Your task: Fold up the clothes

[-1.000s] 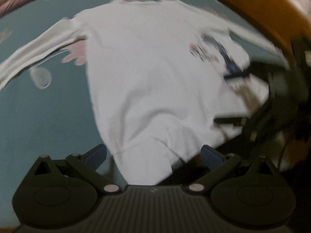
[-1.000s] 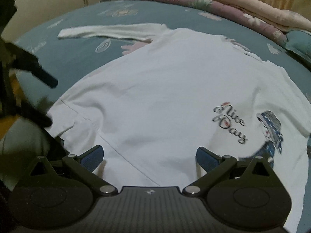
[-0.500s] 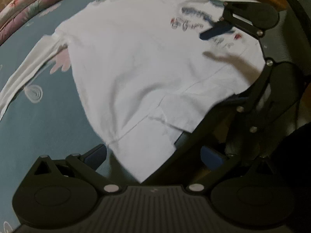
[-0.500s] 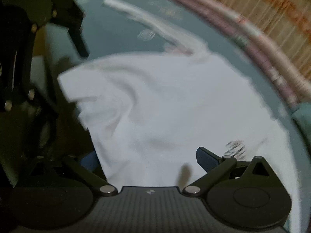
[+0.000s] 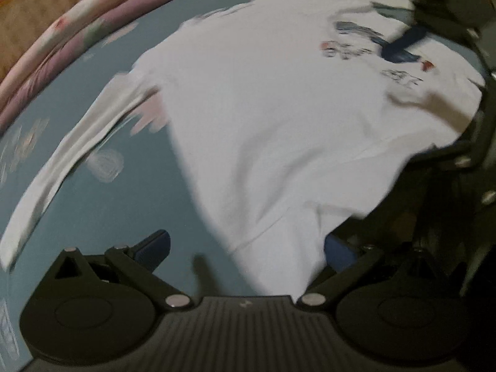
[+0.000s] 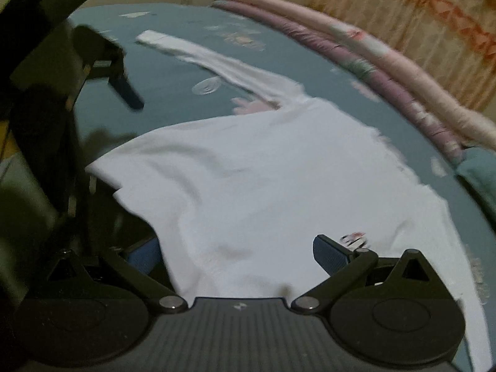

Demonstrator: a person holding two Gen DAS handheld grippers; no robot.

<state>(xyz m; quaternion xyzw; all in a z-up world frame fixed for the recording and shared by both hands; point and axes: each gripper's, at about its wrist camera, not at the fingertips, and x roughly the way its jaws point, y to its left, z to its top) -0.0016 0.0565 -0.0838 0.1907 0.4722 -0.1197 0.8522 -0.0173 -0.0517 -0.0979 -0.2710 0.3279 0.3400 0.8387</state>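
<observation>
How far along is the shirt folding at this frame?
Barely started. Done: the white shirt lies spread on the teal bedsheet, long sleeve stretched out. In hand: nothing; left gripper and right gripper are open at the hem. Left: every fold.

White long-sleeved shirt spread front-up on the teal bedsheet

Its body lies mostly flat with soft wrinkles; one long sleeve stretches straight out across the sheet, away from the body. A dark script print with a small blue figure marks the front. The near hem corner is ruffled and hangs past the bed's edge.
</observation>
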